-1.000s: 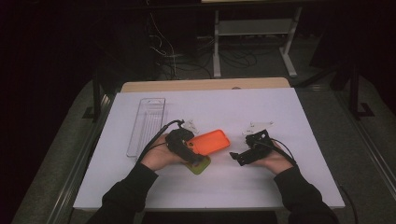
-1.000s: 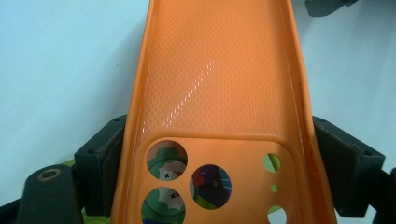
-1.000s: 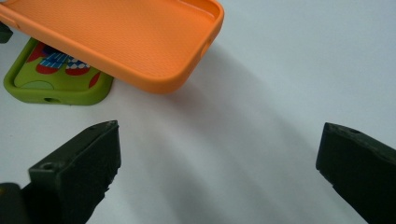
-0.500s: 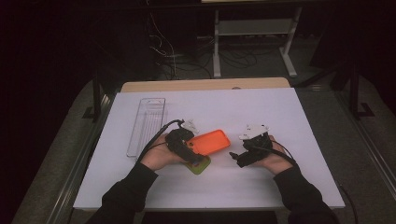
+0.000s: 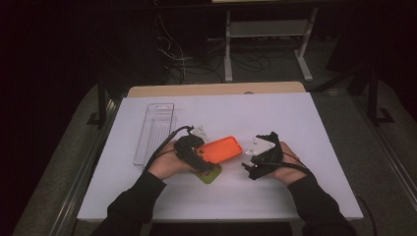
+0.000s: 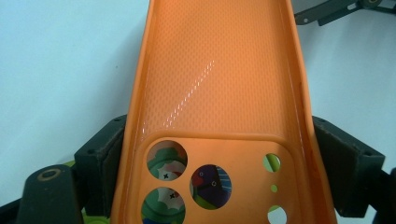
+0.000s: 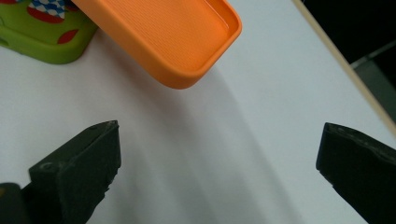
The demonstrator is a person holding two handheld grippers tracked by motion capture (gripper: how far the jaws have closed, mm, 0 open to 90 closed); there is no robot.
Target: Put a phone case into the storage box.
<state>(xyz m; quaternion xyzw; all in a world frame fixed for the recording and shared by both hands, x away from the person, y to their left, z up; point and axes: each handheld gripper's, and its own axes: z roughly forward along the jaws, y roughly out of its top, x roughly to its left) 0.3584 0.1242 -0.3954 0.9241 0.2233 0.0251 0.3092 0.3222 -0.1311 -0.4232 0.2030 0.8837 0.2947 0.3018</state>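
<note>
At nine o'clock on the white table (image 5: pixel 305 128) a clear, oblong plastic tray (image 5: pixel 154 132) is left aside. Nearer the centre, an orange, soft silicone phone case (image 5: pixel 222 149) is gripped at its camera end by the left gripper (image 5: pixel 202 158), jaws clamped on its sides, and raised over a green patterned phone case (image 5: pixel 208 174), probably for handing across. At three o'clock the right gripper (image 7: pixel 219 172) is held wide open, touching nothing.
</note>
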